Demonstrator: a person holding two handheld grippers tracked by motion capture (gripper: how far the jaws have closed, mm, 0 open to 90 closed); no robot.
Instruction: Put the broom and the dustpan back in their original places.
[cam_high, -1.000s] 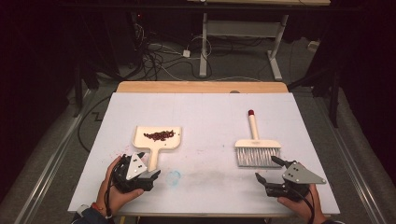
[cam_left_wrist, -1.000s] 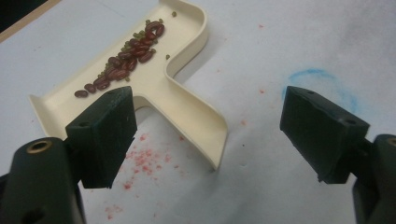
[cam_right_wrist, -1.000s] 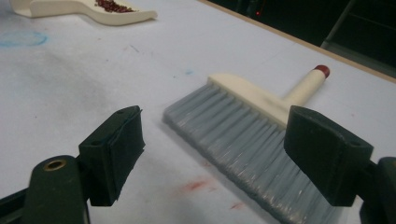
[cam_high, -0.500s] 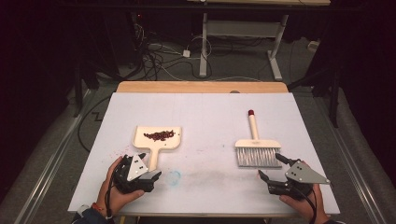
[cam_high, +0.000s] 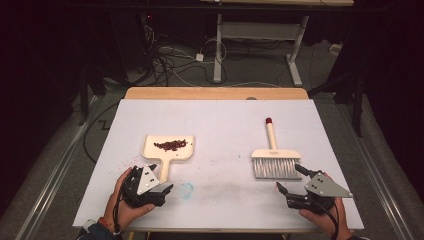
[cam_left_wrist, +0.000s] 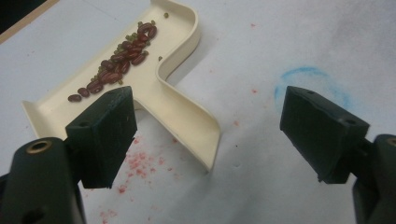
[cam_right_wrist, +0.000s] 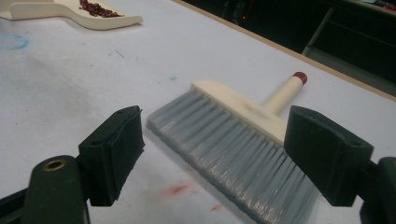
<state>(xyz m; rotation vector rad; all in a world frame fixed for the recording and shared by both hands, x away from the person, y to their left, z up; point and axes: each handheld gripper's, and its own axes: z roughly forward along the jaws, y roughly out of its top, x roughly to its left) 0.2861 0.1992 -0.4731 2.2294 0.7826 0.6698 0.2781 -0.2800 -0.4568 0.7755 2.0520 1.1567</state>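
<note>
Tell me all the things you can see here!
Dustpan: one, cream, left half of the table.
Beans: a small heap, dark red with a few green, in the dustpan.
Brush: one, cream handle with red tip, grey bristles, right half.
Table: one, white top with red specks and a blue smudge.
Cables: several, on the floor beyond the table.
Left gripper: black, jaws open, by the dustpan handle.
Right gripper: black, jaws open, near the bristles.

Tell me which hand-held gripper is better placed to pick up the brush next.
Right. The right hand-held gripper sits open just beside the brush bristles; the left hand-held gripper is across the table by the dustpan handle.
</note>
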